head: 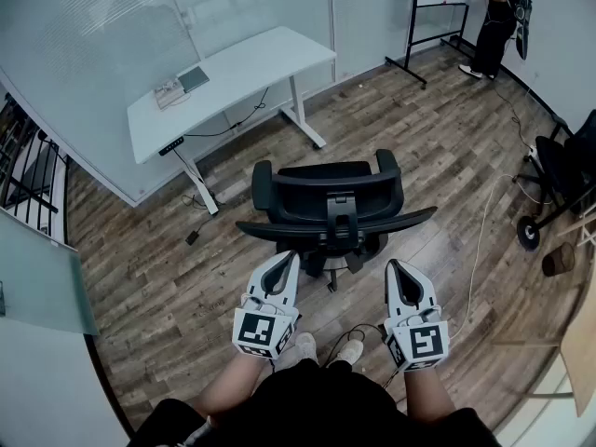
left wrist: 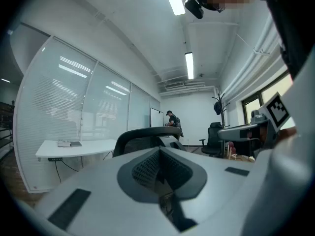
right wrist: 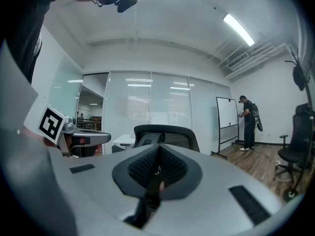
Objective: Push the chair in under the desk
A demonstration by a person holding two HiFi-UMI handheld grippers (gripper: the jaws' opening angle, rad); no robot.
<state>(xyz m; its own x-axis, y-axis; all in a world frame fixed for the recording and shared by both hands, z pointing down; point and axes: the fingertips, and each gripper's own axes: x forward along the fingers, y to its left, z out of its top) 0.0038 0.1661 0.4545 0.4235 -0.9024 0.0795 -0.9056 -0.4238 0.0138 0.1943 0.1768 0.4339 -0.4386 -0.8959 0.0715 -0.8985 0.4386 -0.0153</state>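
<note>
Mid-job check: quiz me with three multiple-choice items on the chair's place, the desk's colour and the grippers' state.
1. Relative to the desk, the chair is: A) tucked under B) apart, on open floor C) on top.
2. The desk top is: A) white B) black C) wooden.
3. The left gripper and right gripper are: A) both open B) shut on the chair C) both shut, empty.
B: bare floor lies between them. A: its top shows white. C: fingers together, nothing between.
</note>
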